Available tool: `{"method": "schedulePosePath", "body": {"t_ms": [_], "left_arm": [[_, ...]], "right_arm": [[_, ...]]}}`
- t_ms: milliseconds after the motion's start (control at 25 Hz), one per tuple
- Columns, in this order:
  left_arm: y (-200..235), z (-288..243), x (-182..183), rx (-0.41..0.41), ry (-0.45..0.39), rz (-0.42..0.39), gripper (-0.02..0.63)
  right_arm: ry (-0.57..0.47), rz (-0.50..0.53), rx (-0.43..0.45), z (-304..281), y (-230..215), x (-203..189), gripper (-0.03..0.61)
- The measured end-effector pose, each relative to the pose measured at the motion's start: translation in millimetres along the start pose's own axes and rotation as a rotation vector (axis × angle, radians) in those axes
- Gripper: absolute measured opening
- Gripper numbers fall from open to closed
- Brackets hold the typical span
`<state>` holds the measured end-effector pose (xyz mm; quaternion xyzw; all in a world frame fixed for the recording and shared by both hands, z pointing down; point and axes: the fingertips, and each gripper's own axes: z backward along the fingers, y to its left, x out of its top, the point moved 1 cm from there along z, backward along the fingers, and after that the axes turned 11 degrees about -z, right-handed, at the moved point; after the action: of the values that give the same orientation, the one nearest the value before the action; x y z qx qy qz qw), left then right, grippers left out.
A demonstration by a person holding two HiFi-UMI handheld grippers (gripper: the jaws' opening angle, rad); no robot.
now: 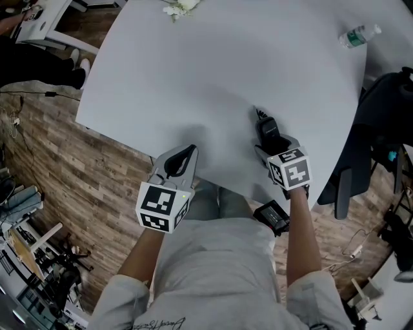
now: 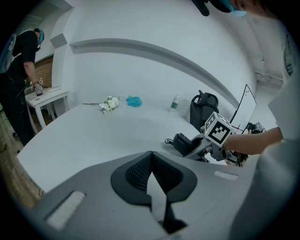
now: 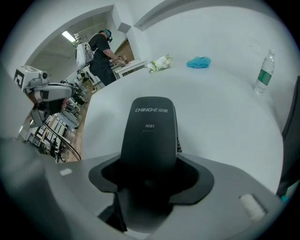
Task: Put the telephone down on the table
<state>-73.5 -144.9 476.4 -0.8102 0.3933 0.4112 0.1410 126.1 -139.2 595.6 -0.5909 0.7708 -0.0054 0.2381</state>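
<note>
We show the person's light grey, short-sleeved shirt (image 1: 213,271), with dark script printed across its front. We mark the left gripper (image 1: 190,151) and right gripper (image 1: 276,145), both in smooth grey shells. We note black ribbed pads (image 2: 136,171) lining the jaws. Each gripper bears a white cube (image 1: 161,206) patterned with black square markers.

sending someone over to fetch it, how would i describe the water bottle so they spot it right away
Find the big pale table and follow it to its far right edge, as seen from the head view. The water bottle sits there alone. It is clear plastic with a green label, unlike the white flowers further left.
</note>
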Motion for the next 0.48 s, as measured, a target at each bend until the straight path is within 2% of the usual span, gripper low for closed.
{"method": "schedulePosePath", "body": {"t_ms": [480], "left_arm": [[7.3, -4.1, -2.1, 0.004, 0.007, 0.012, 0.017]], "right_arm": [[0.038, 0.055, -0.017, -11.7, 5.1, -0.6, 0.285]]}}
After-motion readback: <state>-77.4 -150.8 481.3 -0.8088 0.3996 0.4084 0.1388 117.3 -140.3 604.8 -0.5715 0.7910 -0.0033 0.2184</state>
